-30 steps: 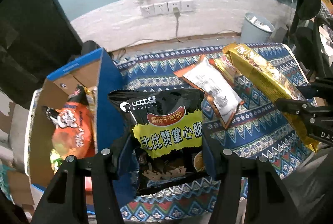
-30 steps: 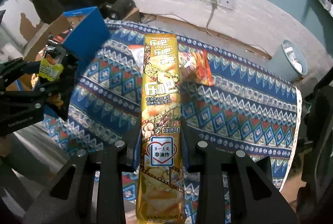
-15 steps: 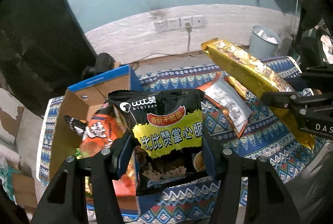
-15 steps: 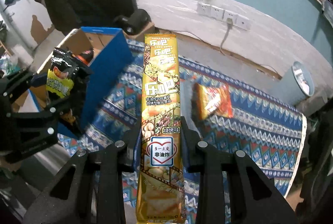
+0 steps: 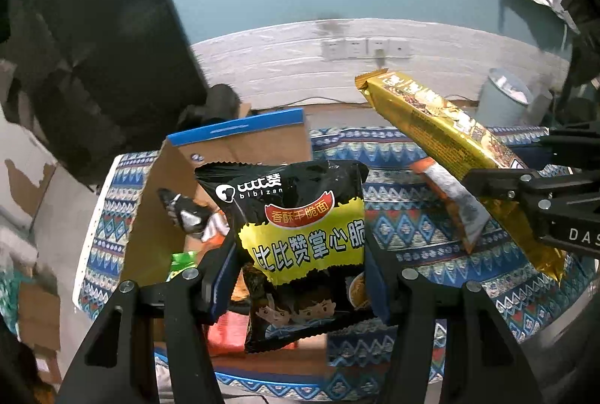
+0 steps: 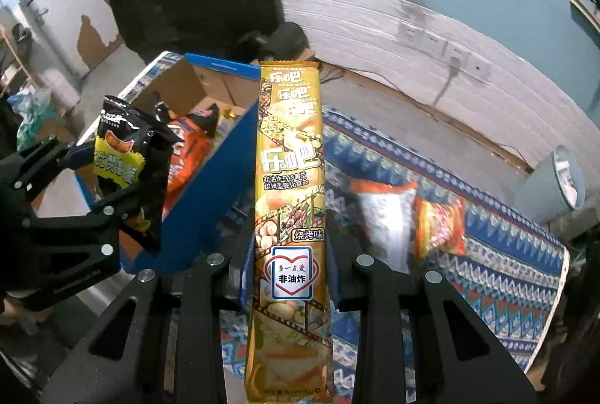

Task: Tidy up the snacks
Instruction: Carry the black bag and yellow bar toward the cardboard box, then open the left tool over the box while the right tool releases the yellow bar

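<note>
Both bags have been carried toward the box (image 5: pixel 240 137). Left gripper (image 5: pixel 302 272) is clamped on the black bag (image 5: pixel 300 216) above it; right gripper (image 6: pixel 287 276) is pinched on the gold pack (image 6: pixel 290 179), which could be snagged on the wall.

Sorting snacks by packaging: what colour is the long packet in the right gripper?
Gold-yellow long packet, printed with food pictures; clearest in the right wrist view.
</note>
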`<action>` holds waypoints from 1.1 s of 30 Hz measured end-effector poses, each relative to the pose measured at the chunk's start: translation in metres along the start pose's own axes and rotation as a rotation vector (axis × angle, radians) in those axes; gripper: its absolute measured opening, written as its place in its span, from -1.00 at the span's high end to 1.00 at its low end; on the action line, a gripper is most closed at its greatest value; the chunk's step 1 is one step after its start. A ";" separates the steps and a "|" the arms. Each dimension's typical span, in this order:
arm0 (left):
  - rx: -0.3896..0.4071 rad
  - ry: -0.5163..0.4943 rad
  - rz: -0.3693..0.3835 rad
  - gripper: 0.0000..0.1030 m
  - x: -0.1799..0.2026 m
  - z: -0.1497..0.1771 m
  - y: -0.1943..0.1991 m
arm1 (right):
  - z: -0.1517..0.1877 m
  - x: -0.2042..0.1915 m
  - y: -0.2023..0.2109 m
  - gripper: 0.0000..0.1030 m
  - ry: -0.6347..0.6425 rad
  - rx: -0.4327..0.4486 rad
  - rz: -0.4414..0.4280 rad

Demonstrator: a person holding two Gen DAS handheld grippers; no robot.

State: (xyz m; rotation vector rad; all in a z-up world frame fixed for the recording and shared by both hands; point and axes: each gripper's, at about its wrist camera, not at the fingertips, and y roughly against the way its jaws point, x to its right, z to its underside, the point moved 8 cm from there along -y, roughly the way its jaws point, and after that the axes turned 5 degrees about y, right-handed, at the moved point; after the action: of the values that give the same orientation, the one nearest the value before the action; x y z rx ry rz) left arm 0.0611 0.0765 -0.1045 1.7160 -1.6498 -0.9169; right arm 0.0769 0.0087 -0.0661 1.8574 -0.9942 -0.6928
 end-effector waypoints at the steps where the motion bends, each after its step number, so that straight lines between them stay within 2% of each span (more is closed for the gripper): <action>1: -0.001 0.008 -0.005 -0.17 -0.005 0.000 -0.001 | -0.004 -0.005 -0.003 0.44 0.007 -0.001 -0.004; 13: -0.013 0.106 -0.051 -0.17 -0.065 0.005 -0.011 | -0.039 -0.050 -0.036 0.44 0.060 -0.025 -0.055; 17: -0.022 0.142 -0.087 -0.17 -0.089 0.011 -0.016 | -0.051 -0.066 -0.051 0.44 0.078 -0.043 -0.069; 25: -0.060 0.222 -0.099 -0.17 -0.130 0.025 -0.030 | -0.076 -0.105 -0.078 0.43 0.114 -0.066 -0.085; 33: -0.088 0.274 -0.120 -0.17 -0.158 0.033 -0.043 | -0.085 -0.133 -0.104 0.43 0.101 -0.099 -0.122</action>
State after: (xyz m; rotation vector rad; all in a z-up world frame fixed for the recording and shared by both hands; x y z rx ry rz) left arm 0.0602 0.2382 -0.1452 1.8052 -1.3234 -0.7570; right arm 0.1103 0.1885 -0.1131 1.8580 -0.7732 -0.7008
